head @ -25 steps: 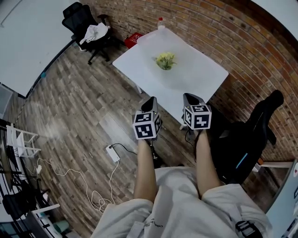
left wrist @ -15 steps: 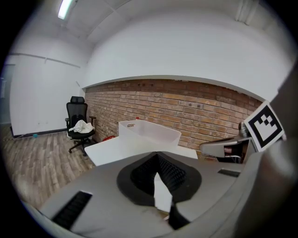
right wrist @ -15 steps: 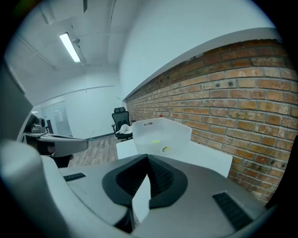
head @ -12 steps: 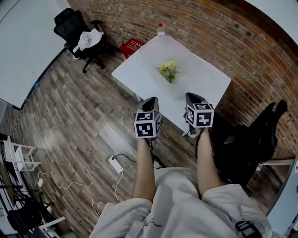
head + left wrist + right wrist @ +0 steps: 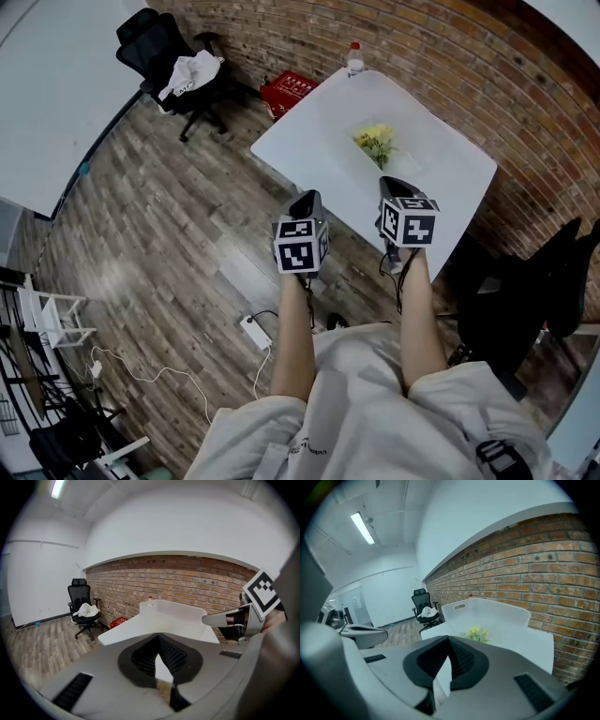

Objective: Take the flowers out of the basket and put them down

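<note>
The person stands on the wood floor [image 5: 159, 216] at the near side of a white table [image 5: 309, 141], with both arms held out forward and a gripper in each hand. The left gripper [image 5: 307, 197] hangs above the floor, just short of the table's near left edge. Its jaws are together and there is nothing between them. The right gripper [image 5: 389, 183] is level with it, a little to its right, and its tip sits over the near edge of the table. Its jaws are also closed together and empty.

The flowers [image 5: 377, 142], a small yellow and green bunch, lie inside the white basket [image 5: 506, 613] in the middle of the table. They are ahead of the right gripper and neither gripper touches them. In the right gripper view the basket's tall far wall rises behind the bunch, with a handle slot cut into it.

At the far corner of the table stands a bottle [image 5: 354, 58] with a red cap, close to the brick wall [image 5: 450, 56]. A red crate [image 5: 289, 92] sits on the floor just left of the table. Further left is a black office chair [image 5: 164, 56] with a white cloth [image 5: 192, 70] draped over its seat. A white power strip [image 5: 255, 331] with its cable lies on the floor near the person's feet.
</note>
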`<state>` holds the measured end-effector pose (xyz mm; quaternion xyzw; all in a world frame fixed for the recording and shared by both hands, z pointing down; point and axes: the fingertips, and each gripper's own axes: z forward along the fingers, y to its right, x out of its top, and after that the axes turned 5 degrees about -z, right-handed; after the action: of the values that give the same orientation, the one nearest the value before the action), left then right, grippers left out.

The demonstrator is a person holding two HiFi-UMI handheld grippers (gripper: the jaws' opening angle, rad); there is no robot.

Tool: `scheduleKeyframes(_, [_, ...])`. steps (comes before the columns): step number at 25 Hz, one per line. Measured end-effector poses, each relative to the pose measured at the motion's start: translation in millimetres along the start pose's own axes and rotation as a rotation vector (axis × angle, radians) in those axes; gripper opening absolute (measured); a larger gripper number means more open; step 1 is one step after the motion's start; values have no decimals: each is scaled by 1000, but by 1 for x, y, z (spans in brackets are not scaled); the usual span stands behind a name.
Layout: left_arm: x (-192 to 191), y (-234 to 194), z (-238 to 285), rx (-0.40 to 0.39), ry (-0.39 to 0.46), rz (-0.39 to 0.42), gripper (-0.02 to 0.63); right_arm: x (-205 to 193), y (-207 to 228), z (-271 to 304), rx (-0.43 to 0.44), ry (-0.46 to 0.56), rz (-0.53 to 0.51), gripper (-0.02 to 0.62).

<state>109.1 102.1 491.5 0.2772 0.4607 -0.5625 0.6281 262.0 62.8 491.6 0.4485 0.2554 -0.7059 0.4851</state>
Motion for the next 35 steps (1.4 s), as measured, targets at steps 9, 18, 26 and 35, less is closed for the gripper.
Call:
scheduleKeyframes(9, [4,-11,3,-59,24,3,25,2,-34,24,6,-10,5,18])
scheduleKeyframes(18, [-3,-21,23,-69,2,-39,25,-6,-38,52,24,-57,11,18])
scheduleKeyframes(26, [40,-43,53,-75,10,-1,25,24,-44,89,47,-55,32,18])
scheduleKeyframes(35, [90,-33,105,-136,19,48,25,86,-21,114,27,3,39,18])
